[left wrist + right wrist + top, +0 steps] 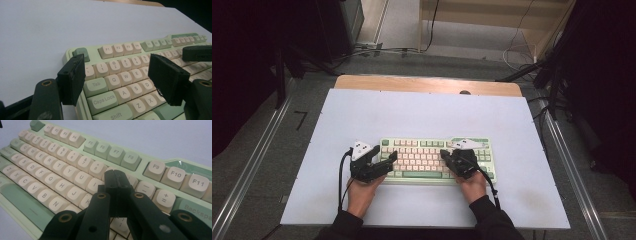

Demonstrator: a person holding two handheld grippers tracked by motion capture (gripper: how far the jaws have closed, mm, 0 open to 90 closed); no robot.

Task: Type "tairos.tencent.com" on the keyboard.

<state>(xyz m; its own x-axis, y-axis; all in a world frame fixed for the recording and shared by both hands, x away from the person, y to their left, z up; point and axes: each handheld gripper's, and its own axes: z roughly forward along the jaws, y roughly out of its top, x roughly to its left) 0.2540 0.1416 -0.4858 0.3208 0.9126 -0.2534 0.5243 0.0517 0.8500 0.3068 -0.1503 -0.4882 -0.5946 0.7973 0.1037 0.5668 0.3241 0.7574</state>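
At lower centre of the high view, on the white table [422, 115], lies the keyboard [422, 159]. Left gripper [117, 82] released, jaws spread over the keyboard's left end, nothing between. Right gripper [115, 180] clenched empty, tip poised over keys near O and P. Risks, likely: blunt closed tip pressing two neighbouring keys at once; open left jaw snagging a keycap edge or nudging the keyboard sideways.

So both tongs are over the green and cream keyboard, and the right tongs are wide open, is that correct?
Not quite. The right tongs are shut, jaws pressed together with nothing between them, as the right gripper view shows. It is the left tongs that stand open. Both are over the keyboard, as you say.
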